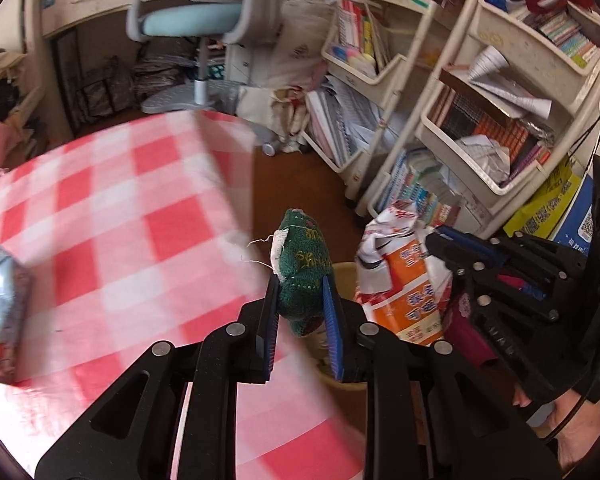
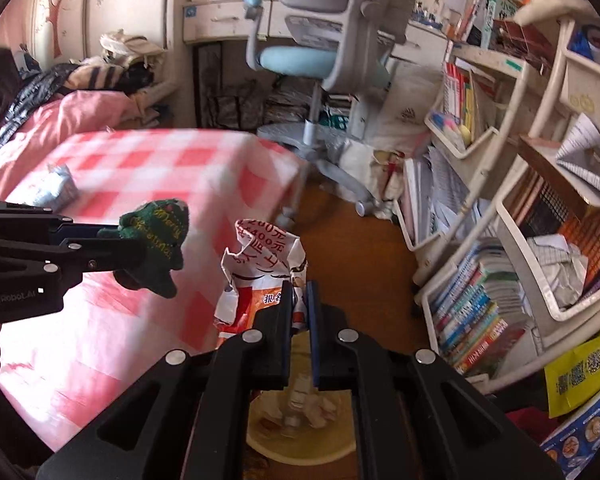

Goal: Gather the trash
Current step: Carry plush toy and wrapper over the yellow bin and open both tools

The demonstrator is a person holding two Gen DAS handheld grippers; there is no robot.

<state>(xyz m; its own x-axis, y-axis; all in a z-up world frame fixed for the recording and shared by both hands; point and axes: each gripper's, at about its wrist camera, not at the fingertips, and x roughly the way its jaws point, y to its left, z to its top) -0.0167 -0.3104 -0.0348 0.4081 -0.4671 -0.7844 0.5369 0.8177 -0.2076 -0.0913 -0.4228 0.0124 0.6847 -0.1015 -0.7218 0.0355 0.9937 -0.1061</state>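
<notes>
Trash is halfway there: left gripper pinching a green cloth scrap, right gripper clamped on a crumpled wrapper over the bin, silver packet waiting on the table

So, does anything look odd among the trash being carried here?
Yes: the left tongs hold a green embroidered cloth toy, torn, white lining and loose threads showing. It is not obvious trash like the crumpled wrapper.

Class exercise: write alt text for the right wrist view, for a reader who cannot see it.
The right claw pinches a crumpled orange-and-white paper wrapper above a yellow trash bin. Beside it, the left claw grips a green embroidered cloth toy over a red-checked tablecloth.
</notes>
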